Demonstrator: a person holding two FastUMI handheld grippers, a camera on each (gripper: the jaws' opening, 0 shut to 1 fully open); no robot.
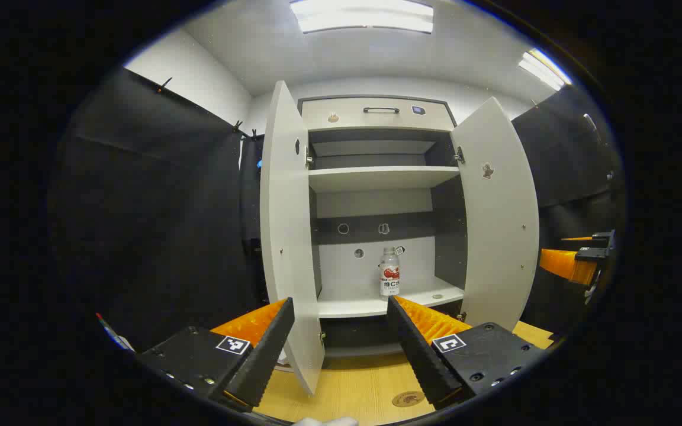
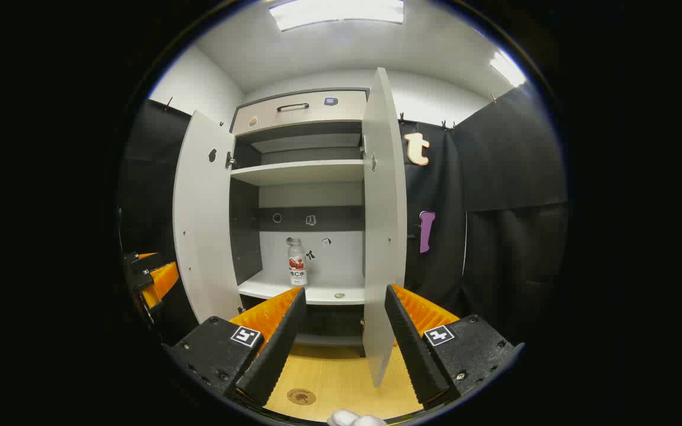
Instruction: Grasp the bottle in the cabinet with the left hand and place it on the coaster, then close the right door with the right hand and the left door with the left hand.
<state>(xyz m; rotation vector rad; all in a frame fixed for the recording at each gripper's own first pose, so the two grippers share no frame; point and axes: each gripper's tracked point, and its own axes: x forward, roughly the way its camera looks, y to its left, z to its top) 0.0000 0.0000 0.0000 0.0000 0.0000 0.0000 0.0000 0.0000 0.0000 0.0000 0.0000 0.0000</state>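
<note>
Cabinet (image 1: 379, 177): white, set against the booth wall, both doors swung wide; a drawer with a dark handle is seen along the top.
Left door (image 1: 285, 236): open, its edge turned toward the left gripper view.
Right door (image 2: 383, 225): open, seen edge-on in the right gripper view.
Table (image 1: 353, 384): light wood, in front of the cabinet.
Left gripper (image 1: 341, 343): held level and pointed into the cabinet; jaws are spread wide apart, nothing between them.
Right gripper (image 2: 341, 337): held level, aimed at the open cabinet; jaws are spread wide apart and empty, the right door's lower edge seen between them.
Bottle (image 1: 389, 272): clear, red-and-white label, upright on the lower shelf near the back wall, well apart from both grippers.
Coaster (image 2: 301, 396): round, brown, flat on the table just ahead of the grippers.
</note>
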